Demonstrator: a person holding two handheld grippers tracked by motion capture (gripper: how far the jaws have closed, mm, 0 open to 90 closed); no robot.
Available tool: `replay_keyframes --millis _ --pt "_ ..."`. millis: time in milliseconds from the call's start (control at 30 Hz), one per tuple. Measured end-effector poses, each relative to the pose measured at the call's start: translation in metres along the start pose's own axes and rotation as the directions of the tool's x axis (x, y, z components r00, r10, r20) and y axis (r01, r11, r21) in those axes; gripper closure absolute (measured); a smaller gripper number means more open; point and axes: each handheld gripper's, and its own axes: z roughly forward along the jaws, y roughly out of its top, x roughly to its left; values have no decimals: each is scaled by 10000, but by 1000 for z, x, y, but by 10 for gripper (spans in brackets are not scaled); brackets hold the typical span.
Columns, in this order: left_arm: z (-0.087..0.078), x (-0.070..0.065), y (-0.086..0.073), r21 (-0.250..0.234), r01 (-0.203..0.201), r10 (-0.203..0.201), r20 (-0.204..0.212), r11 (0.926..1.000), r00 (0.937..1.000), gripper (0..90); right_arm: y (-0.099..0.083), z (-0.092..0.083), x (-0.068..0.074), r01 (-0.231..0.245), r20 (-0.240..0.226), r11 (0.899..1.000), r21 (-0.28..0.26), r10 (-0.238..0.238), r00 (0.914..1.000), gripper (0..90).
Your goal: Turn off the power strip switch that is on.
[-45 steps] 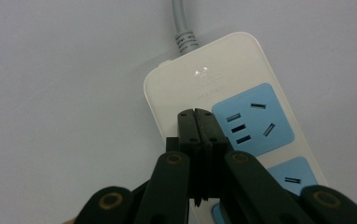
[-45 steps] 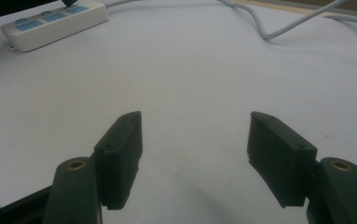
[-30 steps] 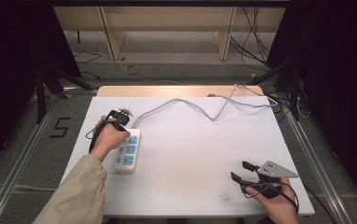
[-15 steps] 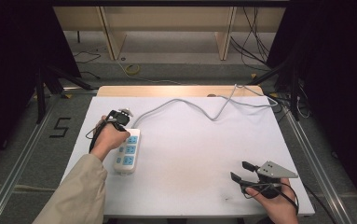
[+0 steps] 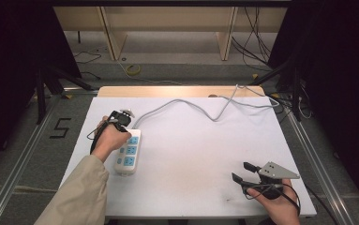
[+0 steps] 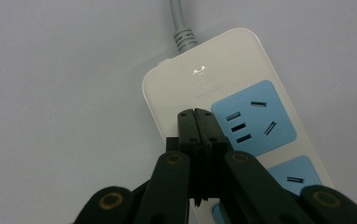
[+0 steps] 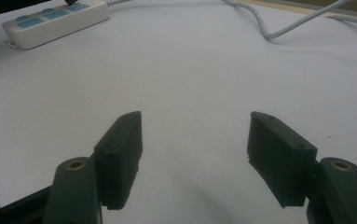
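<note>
A white power strip point(image 5: 128, 152) with blue sockets lies at the table's left, its grey cable point(image 5: 191, 104) running up and right to the far edge. My left gripper point(image 5: 124, 123) hovers over the strip's cable end, pointing down. In the left gripper view its jaws are pressed together, gripper point(image 6: 196, 114) tips right at the white casing of the power strip point(image 6: 241, 70) beside the top socket; nothing is between them. My right gripper point(image 5: 242, 171) rests at the near right, open. In the right gripper view the gripper point(image 7: 195, 135) spreads over bare table, with the power strip point(image 7: 57, 21) far off.
The white table point(image 5: 191, 154) is bordered by a wooden strip at the far edge. Metal rails run along both sides on the floor. Cables lie on the floor beyond the far right corner, and a shelf frame stands behind the table.
</note>
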Motion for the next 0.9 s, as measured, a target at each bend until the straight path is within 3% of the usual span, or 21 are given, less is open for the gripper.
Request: replay_keyframes --millis 233,900 --pt "0 -2 0 18 -159 159 -149 9999 9998 898 0 0 0 -13 -11 10000 16 13 10000 368" --pt "0 -1 -1 -79 -17 16 -59 10000 10000 898 0 0 0 27 -12 10000 -3 -27 10000 368"
